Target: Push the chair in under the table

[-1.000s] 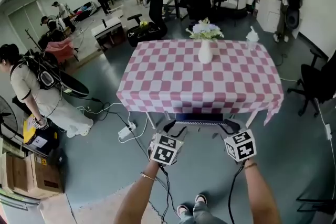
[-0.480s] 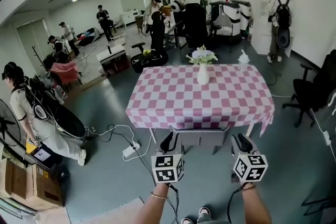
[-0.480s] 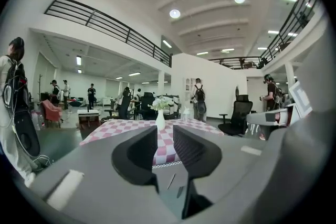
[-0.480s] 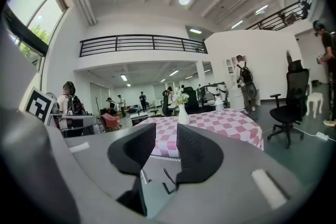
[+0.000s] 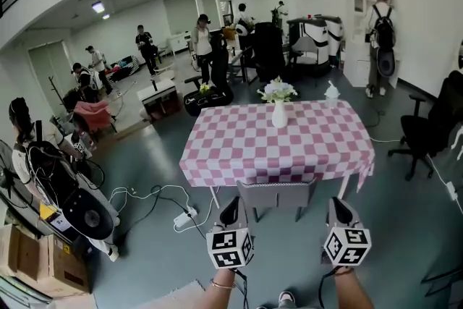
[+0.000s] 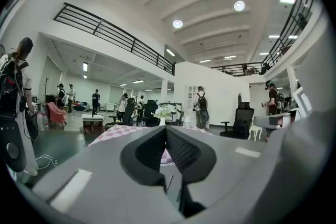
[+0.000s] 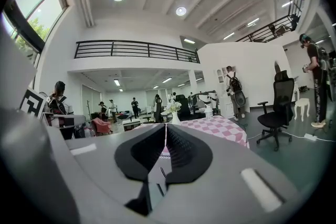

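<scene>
Chair point(image 5: 277, 194): grey, tucked under near edge of table point(image 5: 239, 148), between the white table legs. Only the backrest shows below the cloth; the seat is hidden under it.

Table has a pink-and-white checked cloth. White vase point(image 5: 279, 114) with pale flowers point(image 5: 277, 90) stands near the far edge, centre. Small white item point(image 5: 331, 92) at the far right corner, too small to identify.

Left gripper point(image 5: 230, 212): jaws together, nothing between them, pointing at the chair from the near side, clear of it. Right gripper point(image 5: 338, 210): jaws closing, tips meeting, nothing between them, also clear of the chair. Each carries a cube with black-and-white square markers; no readable text.

Bare floor between grippers and chair.

White power strip point(image 5: 181, 218) with trailing cables lies on the floor left of the table. Black office chair point(image 5: 428, 132) to the right, well apart from the table. Person wearing a backpack rig point(image 5: 40, 166) at far left, cardboard boxes point(image 5: 40, 264) in the near-left corner, print too small to read. Several people stand behind the table, with one by a white cabinet point(image 5: 360, 32).
</scene>
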### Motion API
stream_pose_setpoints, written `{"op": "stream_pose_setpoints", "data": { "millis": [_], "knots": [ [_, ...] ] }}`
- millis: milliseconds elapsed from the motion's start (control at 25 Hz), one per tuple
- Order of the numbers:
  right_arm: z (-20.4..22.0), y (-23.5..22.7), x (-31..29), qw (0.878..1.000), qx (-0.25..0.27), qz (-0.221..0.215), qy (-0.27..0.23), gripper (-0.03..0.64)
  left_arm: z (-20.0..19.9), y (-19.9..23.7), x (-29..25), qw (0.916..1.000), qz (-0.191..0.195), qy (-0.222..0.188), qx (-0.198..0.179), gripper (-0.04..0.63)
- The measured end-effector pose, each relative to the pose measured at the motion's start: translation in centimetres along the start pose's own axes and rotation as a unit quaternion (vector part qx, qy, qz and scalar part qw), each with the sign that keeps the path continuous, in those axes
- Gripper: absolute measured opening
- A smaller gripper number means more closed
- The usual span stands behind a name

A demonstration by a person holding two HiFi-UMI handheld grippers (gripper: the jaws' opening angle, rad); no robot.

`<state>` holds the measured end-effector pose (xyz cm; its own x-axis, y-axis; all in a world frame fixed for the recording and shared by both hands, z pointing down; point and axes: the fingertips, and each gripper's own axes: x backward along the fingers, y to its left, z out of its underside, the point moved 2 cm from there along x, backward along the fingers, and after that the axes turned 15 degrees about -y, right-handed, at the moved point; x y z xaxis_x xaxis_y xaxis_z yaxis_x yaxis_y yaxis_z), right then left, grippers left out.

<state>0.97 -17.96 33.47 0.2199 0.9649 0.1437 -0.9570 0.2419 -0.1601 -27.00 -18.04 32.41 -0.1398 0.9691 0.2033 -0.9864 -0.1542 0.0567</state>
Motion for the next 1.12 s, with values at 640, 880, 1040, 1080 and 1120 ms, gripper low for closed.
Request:
{"op": "stream_pose_setpoints", "data": {
  "millis": [640,880,1040,1080,1120],
  "knots": [
    [-0.7,0.7,1.9,0.999,0.031,0.009,-0.006,0.009,-0.2,1.1,2.8,0.9996,-0.026,0.011,0.001,0.000],
    [-0.7,1.0,1.9,1.000,0.025,0.004,-0.006,0.009,0.0,1.5,2.9,0.9994,-0.031,0.012,0.002,0.000],
    [-0.8,0.9,1.8,1.000,0.029,0.005,-0.003,0.009,0.1,1.4,2.5,0.9996,-0.025,0.013,0.004,0.000],
    [-0.8,1.0,1.9,1.000,0.030,0.005,-0.003,0.009,0.2,1.3,2.5,0.9996,-0.024,0.013,0.004,0.000],
    [-0.8,0.9,1.9,0.999,0.031,0.007,-0.003,0.009,0.3,1.2,2.4,0.9996,-0.023,0.013,0.004,0.000]
  ]
}}
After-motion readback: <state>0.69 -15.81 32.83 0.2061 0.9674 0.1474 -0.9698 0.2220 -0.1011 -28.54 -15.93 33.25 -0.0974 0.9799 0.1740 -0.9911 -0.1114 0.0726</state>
